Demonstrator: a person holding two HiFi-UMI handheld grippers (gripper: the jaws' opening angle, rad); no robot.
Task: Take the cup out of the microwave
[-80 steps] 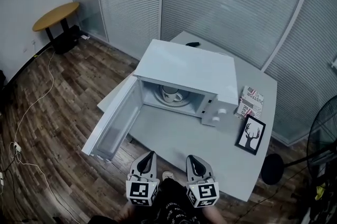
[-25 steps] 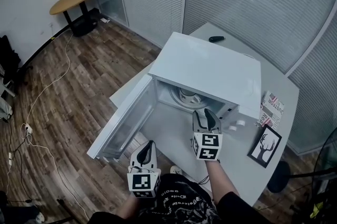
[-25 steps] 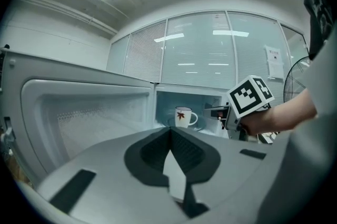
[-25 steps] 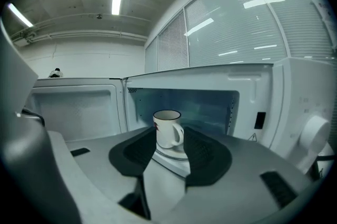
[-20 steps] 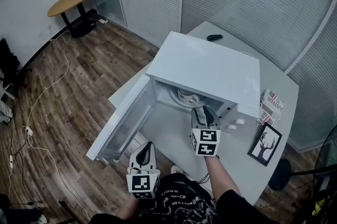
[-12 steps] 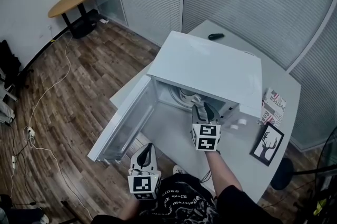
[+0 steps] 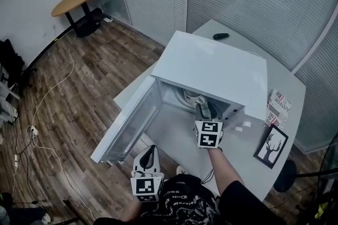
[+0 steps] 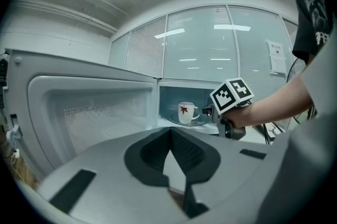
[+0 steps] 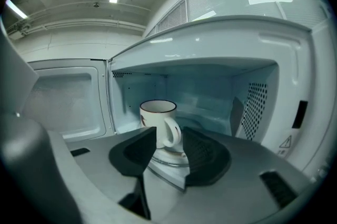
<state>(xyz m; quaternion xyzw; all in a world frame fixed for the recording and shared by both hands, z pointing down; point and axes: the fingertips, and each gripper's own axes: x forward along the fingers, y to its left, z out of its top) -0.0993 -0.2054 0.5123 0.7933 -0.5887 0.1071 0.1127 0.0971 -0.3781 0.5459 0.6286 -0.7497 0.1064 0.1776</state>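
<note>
White microwave door (image 7: 127, 122) hangs open at the left, so the way in looks free. The left gripper (image 7: 151, 149) hangs low by the person's body, jaws pressed together on nothing, well apart from the work. The white ceramic cup with a dark rim (image 9: 154, 116) stands upright on the glass turntable (image 9: 164, 161) inside the white microwave (image 7: 211, 66). The right gripper (image 9: 169, 134) sits at the cavity mouth, jaws spread and empty, with the cup's handle showing in the gap ahead, untouched. To grip well, I would advance level, close squarely on the handle or wall, and lift only slightly under the roof. The right forearm reaches forward and the gripper points straight in.
</note>
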